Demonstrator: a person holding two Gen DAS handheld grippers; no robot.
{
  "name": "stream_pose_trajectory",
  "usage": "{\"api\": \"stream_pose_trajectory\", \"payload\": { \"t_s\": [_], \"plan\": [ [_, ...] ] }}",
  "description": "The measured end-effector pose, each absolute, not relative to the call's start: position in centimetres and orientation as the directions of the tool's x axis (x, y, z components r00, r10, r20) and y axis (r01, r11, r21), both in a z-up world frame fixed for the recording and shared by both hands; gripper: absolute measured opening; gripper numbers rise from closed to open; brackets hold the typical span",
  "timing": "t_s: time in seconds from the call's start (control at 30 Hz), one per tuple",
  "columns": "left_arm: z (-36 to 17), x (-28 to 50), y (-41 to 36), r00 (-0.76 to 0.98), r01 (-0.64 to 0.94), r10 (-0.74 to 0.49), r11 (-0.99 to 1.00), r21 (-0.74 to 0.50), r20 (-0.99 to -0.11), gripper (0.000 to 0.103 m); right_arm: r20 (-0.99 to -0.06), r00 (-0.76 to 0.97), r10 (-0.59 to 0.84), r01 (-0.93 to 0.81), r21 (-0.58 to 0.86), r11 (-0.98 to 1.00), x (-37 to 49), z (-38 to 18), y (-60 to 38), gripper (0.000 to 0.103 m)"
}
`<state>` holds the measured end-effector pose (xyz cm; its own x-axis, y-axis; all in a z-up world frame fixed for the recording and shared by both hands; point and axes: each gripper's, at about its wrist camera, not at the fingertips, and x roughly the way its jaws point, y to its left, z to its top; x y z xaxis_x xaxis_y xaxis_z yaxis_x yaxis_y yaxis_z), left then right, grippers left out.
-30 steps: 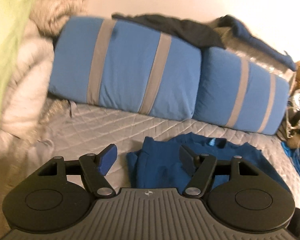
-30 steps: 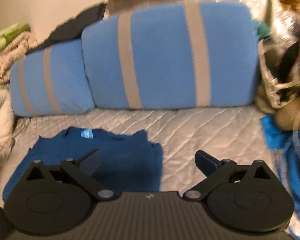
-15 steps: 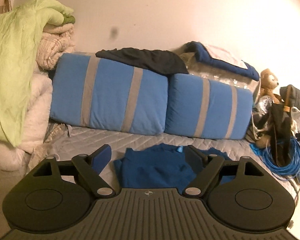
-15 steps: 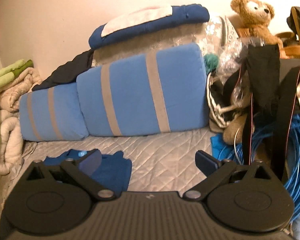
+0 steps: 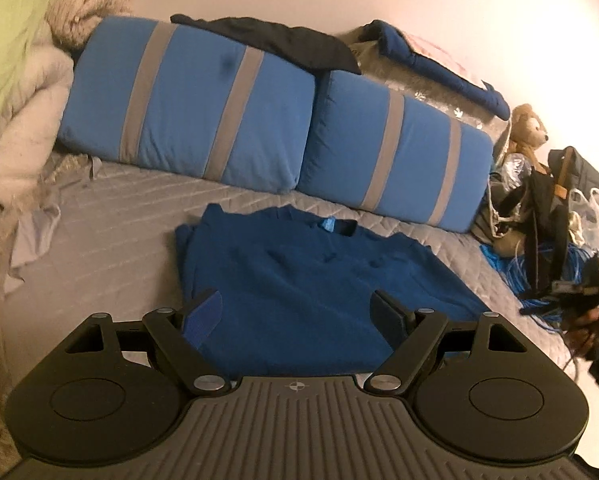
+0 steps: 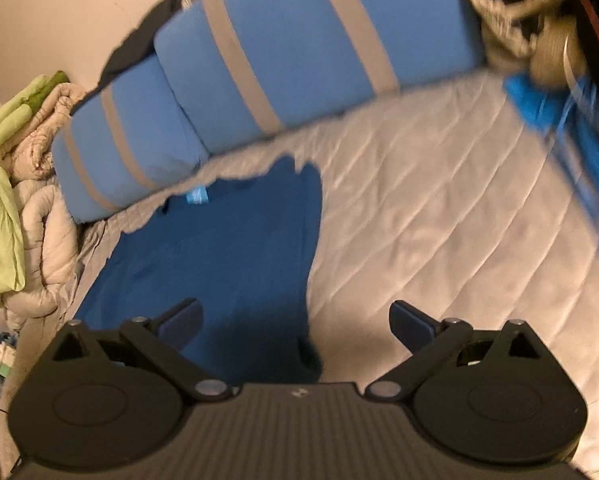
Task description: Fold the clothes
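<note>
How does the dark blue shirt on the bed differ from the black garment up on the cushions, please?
The dark blue shirt lies spread fairly flat on the quilted bedcover; the black garment is draped loosely over the top of the striped cushions. The shirt shows a light blue neck label; the black garment shows none. Both are unfolded.

Warm, dim indoor light tints both fisheye views yellowish. The left view is fairly sharp, its edges bowed. The right view is motion-blurred, worst at the pillows [image 6: 299, 40] and right edge.
</note>
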<state>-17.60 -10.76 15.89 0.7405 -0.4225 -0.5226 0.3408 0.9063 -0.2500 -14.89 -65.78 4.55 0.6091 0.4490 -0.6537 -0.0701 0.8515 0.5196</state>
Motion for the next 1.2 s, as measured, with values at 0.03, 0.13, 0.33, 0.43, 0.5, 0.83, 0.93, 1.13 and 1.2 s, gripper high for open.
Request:
{"api": "stream_pose_trajectory", "payload": {
  "t_s": [0.03,0.13,0.33,0.43,0.5,0.83,0.93,1.13,1.2],
  "plan": [
    [15.7,-17.7,-10.8,0.74,0.339,-0.426,0.905,-0.258,-0.521,0.081,-0.659,0.595,0.461,-0.06,0.535,0.843,-14.6,3.6,-65.4,0.099],
    [15.3,-17.8,-10.7,0.736,0.332,-0.436,0.899,-0.285,-0.518,0.081,-0.663,0.553,0.505,-0.021,0.594,0.804,-14.1,1.1,-64.8,0.091],
    [14.5,-18.4,-10.8,0.734,0.335,-0.431,0.902,-0.273,-0.524,0.081,-0.625,0.498,0.601,0.067,0.719,0.692,-13.8,-2.4,-64.1,0.078],
    [14.1,-18.3,-11.1,0.731,0.336,-0.429,0.903,-0.267,-0.53,0.081,-0.581,0.506,0.637,0.115,0.778,0.618,-13.7,-4.0,-64.0,0.077],
    [13.9,-18.1,-11.2,0.73,0.331,-0.424,0.905,-0.265,-0.535,0.081,-0.55,0.528,0.647,0.133,0.806,0.576,-13.5,-4.5,-63.9,0.075],
    [12.9,-18.3,-11.4,0.753,0.306,-0.384,0.923,-0.233,-0.534,0.081,-0.518,0.603,0.607,0.084,0.798,0.597,-12.7,-2.2,-61.6,0.019],
    [12.7,-18.3,-11.3,0.756,0.297,-0.382,0.924,-0.243,-0.531,0.081,-0.512,0.633,0.58,-0.001,0.749,0.663,-12.7,0.9,-60.2,0.017],
    [12.6,-18.8,-11.3,0.773,0.285,-0.369,0.929,-0.236,-0.516,0.081,-0.512,0.667,0.542,-0.122,0.642,0.757,-12.1,5.8,-56.6,0.016],
    [12.6,-18.9,-11.1,0.78,0.278,-0.36,0.932,-0.231,-0.512,0.081,-0.511,0.674,0.534,-0.16,0.605,0.78,-11.9,7.0,-55.3,0.016]
  ]
}}
